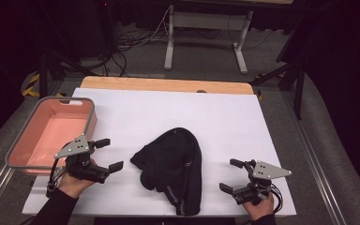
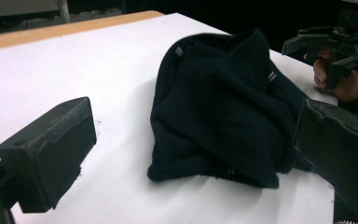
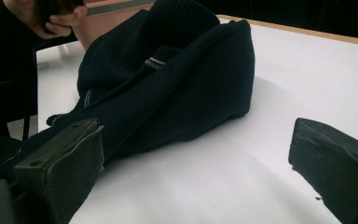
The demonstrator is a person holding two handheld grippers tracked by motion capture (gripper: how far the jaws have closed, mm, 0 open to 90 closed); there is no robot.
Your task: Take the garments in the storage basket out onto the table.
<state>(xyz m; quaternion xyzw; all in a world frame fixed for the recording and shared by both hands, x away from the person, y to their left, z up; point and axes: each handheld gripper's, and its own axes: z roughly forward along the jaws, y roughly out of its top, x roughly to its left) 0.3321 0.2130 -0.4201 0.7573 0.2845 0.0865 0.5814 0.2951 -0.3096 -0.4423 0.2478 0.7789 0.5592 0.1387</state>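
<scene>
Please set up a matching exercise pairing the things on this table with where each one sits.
Things:
1. dark knitted garment
2. pink bin
3. left gripper
4. right gripper

Places:
A. at the table's left edge
B. right of the garment, jaws open
C. crumpled in the middle of the white sheet
D. between the bin and the garment, jaws open

Pairs: 1-C, 2-A, 3-D, 4-B

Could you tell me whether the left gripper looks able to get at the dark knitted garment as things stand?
Probably yes: the left gripper is open beside the dark knitted garment, with bare white tabletop between them.
</scene>
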